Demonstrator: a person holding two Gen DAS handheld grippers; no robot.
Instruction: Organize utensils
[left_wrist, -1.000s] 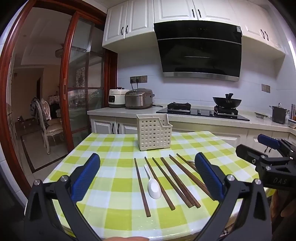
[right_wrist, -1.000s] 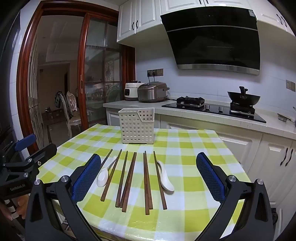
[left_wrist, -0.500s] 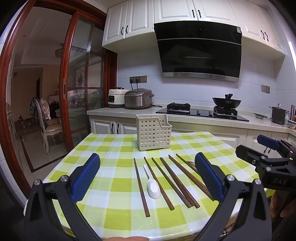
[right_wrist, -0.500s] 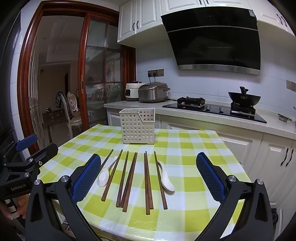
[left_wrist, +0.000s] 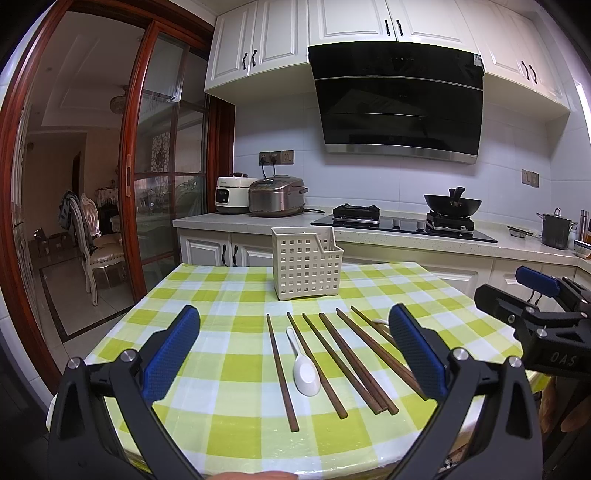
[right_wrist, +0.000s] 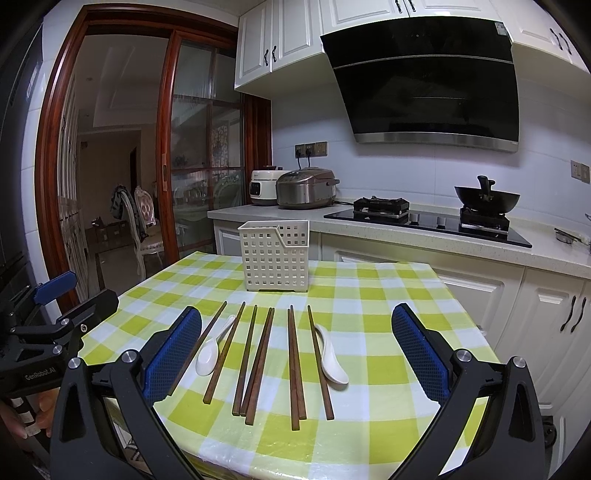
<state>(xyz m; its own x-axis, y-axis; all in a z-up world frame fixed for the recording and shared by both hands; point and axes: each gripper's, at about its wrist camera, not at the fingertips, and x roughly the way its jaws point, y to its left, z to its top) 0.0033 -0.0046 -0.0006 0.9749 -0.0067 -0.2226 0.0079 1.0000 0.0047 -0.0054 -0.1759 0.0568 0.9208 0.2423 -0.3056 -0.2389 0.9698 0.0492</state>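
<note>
Right wrist view: the table (right_wrist: 373, 295), in a green-and-white checked cloth, fills the foreground; kitchen counter and stove lie behind it.
Basket: a white perforated basket (right_wrist: 275, 258) stands upright toward the far side of the table, open top, nothing visible inside.
Chopsticks: eight brown chopsticks (right_wrist: 258, 358) lie flat in a loose fan near the front edge, some touching in pairs, tips pointing toward the basket.
Spoons: one white spoon (right_wrist: 208, 354) lies at the left of the fan, between the two leftmost sticks; another white spoon (right_wrist: 332, 362) lies just beside the rightmost stick.
Right gripper (right_wrist: 297, 358): spread wide, holding nothing, hovering above the row.
Left gripper (left_wrist: 295, 354): also spread wide and empty, above the same row.
Stage, as I judge it: nothing sorted yet; the first pick is pending.
Doing it well: choose an outer piece, since the middle sticks lie tight together. Come down with the fingers across the stick, not along it. Pinch near its middle so it does not tip. Lift clear before carrying it to the basket, and lower it end-first.
</note>
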